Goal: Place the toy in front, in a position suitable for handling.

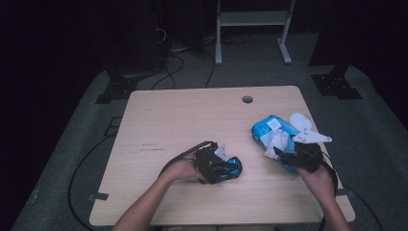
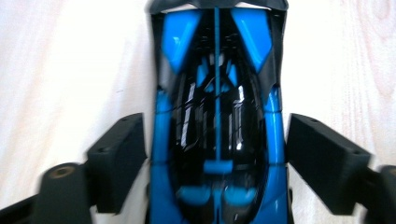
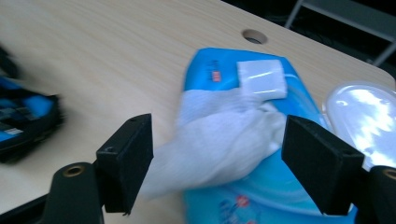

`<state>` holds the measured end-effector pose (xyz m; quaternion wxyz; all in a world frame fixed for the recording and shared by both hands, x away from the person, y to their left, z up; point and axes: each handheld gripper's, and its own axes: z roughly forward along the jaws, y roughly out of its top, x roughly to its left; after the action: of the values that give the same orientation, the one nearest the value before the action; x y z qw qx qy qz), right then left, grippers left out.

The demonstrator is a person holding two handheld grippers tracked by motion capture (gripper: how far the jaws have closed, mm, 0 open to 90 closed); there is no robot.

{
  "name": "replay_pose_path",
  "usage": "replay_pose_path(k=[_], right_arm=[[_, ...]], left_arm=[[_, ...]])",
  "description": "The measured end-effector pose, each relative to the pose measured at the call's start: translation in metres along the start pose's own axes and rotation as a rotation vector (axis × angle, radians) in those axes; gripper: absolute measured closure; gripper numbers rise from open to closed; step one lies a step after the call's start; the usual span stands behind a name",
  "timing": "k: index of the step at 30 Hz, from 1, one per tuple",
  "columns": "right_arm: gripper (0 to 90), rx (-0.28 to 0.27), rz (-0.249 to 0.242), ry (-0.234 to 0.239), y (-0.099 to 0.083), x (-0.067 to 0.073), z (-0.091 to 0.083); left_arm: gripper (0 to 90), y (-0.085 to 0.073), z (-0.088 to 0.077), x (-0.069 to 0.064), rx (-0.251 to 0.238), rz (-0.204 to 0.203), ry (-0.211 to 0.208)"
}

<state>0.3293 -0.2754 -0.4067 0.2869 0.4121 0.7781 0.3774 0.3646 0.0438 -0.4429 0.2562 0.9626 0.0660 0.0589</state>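
Two grippers work low in the high view. The left gripper (image 1: pixel 226 166), lower centre, straddles a blue and black toy car (image 1: pixel 230 167) on the table (image 1: pixel 183 115); in its own view the car (image 2: pixel 217 130) sits between the pads, which stand just clear of its sides, jaws open. The right gripper (image 1: pixel 288 155) is open around a white wipe (image 3: pixel 219 140) drawn up from the blue wipe pack (image 3: pixel 243 205). Best to pinch the wipe's bunched middle and lift straight, keeping the pack down. Farther right, that view alone shows the clear flap (image 3: pixel 359 112) as glossy plastic.
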Motion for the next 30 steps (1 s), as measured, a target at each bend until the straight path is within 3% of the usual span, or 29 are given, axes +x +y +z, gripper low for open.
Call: replay_pose_path(k=[2,3,4,5,6,7,8,9,10,14,17,20,23,26,27,30], right_arm=[[27.1,0.037,0.016,-0.026,0.002,-0.007,0.015],[27.1,0.037,0.016,-0.026,0.002,-0.007,0.015],[30.9,0.076,0.023,-0.049,0.001,-0.010,0.026],[30.9,0.076,0.023,-0.049,0.001,-0.010,0.026],[38.5,0.111,0.029,-0.066,-0.002,-0.011,0.034],[38.5,0.111,0.029,-0.066,-0.002,-0.011,0.034],[49.0,0.123,0.041,-0.078,-0.005,-0.011,0.039],[49.0,0.123,0.041,-0.078,-0.005,-0.011,0.039],[58.8,0.116,0.043,-0.086,-0.005,-0.011,0.039],[67.4,0.110,0.075,-0.052,-0.005,-0.013,0.037],[68.1,0.099,0.074,-0.056,-0.004,-0.012,0.035],[69.3,0.051,0.106,-0.041,-0.005,-0.014,0.029],[69.3,0.044,0.111,-0.037,-0.005,-0.015,0.028],[62.4,0.037,0.115,-0.031,-0.006,-0.014,0.026],[58.2,0.039,0.112,-0.033,-0.007,-0.014,0.026],[60.8,0.057,0.066,-0.064,-0.009,-0.008,0.024]], left_arm=[[14.8,-0.011,-0.009,-0.004,-0.060,-0.033,0.032],[13.9,-0.011,-0.009,-0.004,-0.060,-0.033,0.032],[12.5,-0.023,-0.015,-0.008,-0.100,-0.054,0.069],[11.7,-0.023,-0.015,-0.008,-0.100,-0.054,0.069],[11.4,-0.039,-0.021,-0.012,-0.158,-0.090,0.093],[11.3,-0.039,-0.021,-0.012,-0.158,-0.090,0.093],[10.8,-0.050,-0.025,-0.014,-0.189,-0.113,0.115],[10.0,-0.050,-0.025,-0.014,-0.189,-0.113,0.115],[9.5,-0.057,-0.026,-0.014,-0.211,-0.143,0.117],[8.9,-0.075,-0.029,-0.011,-0.252,-0.207,0.132],[8.9,-0.079,-0.031,-0.012,-0.277,-0.220,0.128],[8.9,-0.082,-0.031,-0.014,-0.289,-0.215,0.137],[8.9,-0.083,-0.029,-0.015,-0.283,-0.216,0.134],[8.9,-0.083,-0.023,-0.017,-0.265,-0.206,0.130],[8.9,-0.083,-0.023,-0.017,-0.260,-0.202,0.128],[8.9,-0.082,-0.021,-0.018,-0.261,-0.197,0.124]])
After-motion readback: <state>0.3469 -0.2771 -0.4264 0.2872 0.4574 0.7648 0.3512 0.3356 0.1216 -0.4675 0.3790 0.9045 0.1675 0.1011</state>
